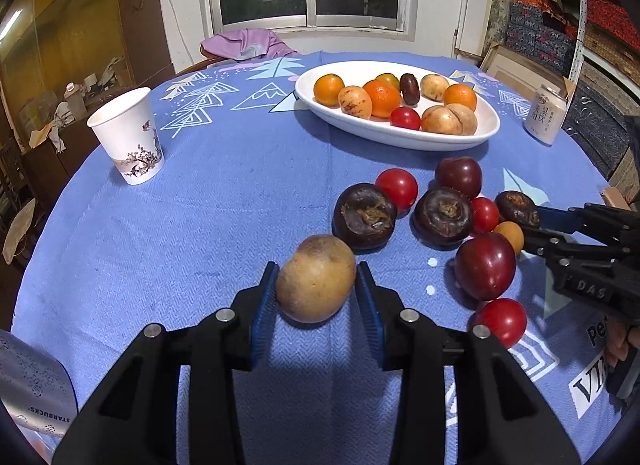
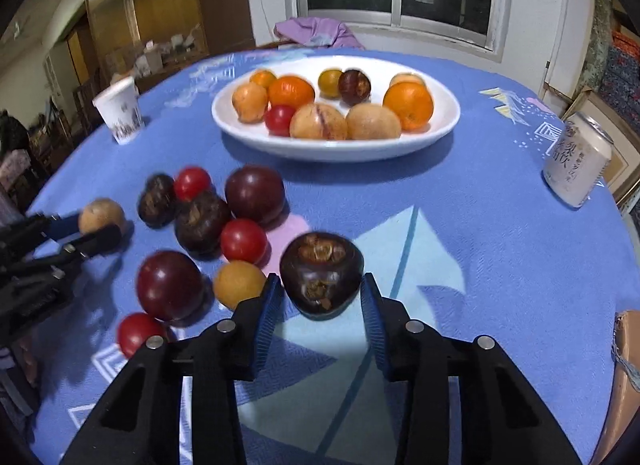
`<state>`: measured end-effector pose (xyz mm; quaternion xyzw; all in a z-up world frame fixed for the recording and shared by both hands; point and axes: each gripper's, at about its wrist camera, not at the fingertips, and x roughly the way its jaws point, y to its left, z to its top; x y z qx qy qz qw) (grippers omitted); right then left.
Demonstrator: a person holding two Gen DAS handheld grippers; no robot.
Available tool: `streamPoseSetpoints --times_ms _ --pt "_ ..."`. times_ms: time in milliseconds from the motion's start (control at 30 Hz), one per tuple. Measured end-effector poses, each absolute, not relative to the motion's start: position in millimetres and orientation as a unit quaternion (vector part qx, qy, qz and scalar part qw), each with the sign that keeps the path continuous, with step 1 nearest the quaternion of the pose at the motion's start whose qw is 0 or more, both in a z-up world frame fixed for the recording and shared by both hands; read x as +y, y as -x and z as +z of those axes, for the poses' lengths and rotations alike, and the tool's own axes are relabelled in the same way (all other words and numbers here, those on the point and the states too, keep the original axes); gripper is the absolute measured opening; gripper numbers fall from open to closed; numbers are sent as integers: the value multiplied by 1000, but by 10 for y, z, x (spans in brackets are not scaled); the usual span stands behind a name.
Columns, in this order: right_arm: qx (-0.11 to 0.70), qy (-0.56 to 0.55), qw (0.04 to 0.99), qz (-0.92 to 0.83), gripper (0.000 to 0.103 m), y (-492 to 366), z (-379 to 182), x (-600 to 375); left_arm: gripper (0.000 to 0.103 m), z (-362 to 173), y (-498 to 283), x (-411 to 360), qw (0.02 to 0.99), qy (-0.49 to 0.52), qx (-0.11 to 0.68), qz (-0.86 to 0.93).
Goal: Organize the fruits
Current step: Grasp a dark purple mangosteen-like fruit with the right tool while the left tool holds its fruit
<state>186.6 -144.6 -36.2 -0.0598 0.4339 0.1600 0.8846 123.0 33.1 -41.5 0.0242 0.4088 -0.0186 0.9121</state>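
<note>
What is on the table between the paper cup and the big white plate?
Nothing. In the left wrist view, only bare blue tablecloth with white tree and mountain drawings lies between the paper cup and the white plate. The loose fruits lie nearer the camera.

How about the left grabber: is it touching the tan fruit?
Touching. Left wrist view: both pads of the left gripper press the sides of the tan fruit.

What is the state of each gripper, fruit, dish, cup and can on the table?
left gripper: shut on the tan fruit.
right gripper: around the dark fruit; contact unclear.
white dish: upright, holds several fruits.
loose fruits: lying on the blue tablecloth.
paper cup: upright, open top.
can: standing upright.
</note>
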Motion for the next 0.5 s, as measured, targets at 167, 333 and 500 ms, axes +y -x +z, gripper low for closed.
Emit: streamPoseSetpoints --times_ms 167,333,500 --pt "438 41 883 166 42 -1888 -371 -1491 39 -423 -1236 342 911 -22 411 -19" --pt "437 43 884 163 43 -1907 -369 -1479 39 -429 -1239 346 911 -23 412 -20" --pt "434 32 885 162 41 -1913 -351 -1506 39 -428 -1239 343 911 -23 411 -19"
